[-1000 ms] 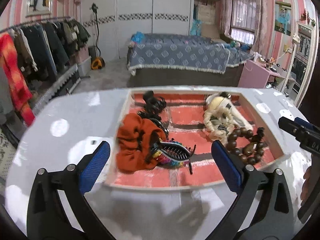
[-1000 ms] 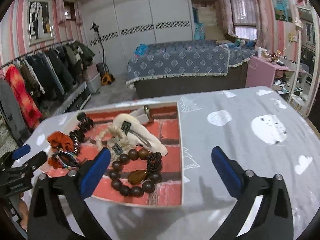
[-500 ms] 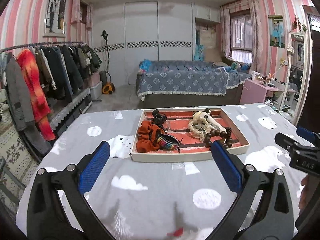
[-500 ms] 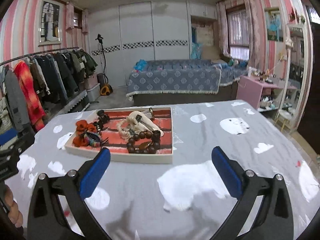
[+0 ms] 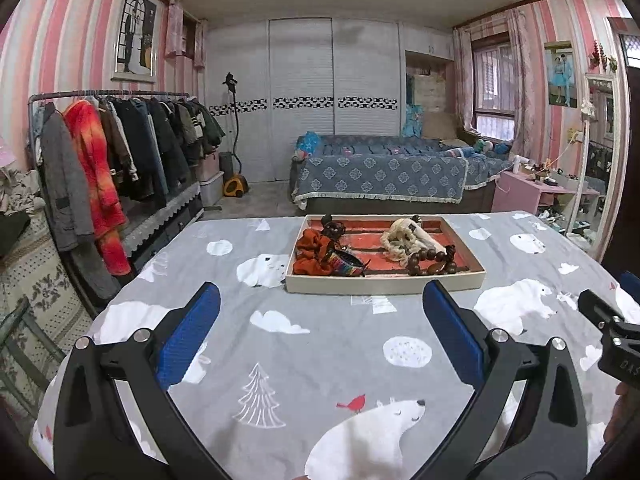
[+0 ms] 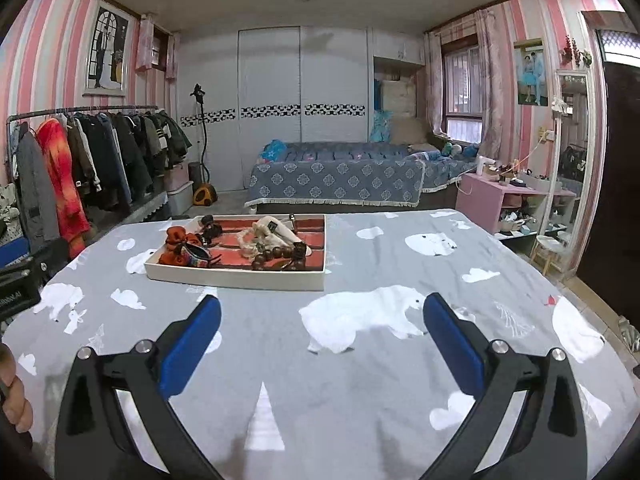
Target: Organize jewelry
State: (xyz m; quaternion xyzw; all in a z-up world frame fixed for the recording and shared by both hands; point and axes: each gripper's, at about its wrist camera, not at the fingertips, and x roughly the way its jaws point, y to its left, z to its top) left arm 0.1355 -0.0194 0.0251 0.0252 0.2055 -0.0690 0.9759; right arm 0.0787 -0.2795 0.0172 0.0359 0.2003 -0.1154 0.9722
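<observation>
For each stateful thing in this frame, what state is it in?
left gripper: open, empty, above the table.
right gripper: open, empty, above the table.
tray: on the table, holding jewelry.
bead bracelet: lying in the tray.
orange scrunchie: lying in the tray.
wardrobe doors: closed.

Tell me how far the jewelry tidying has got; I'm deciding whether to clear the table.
Looks done: the scrunchie, hair clip, bead bracelet and white cord all lie in the tray. In hand: nothing; the left tool and right tool are open. Left: no loose piece shows on the tablecloth.
</observation>
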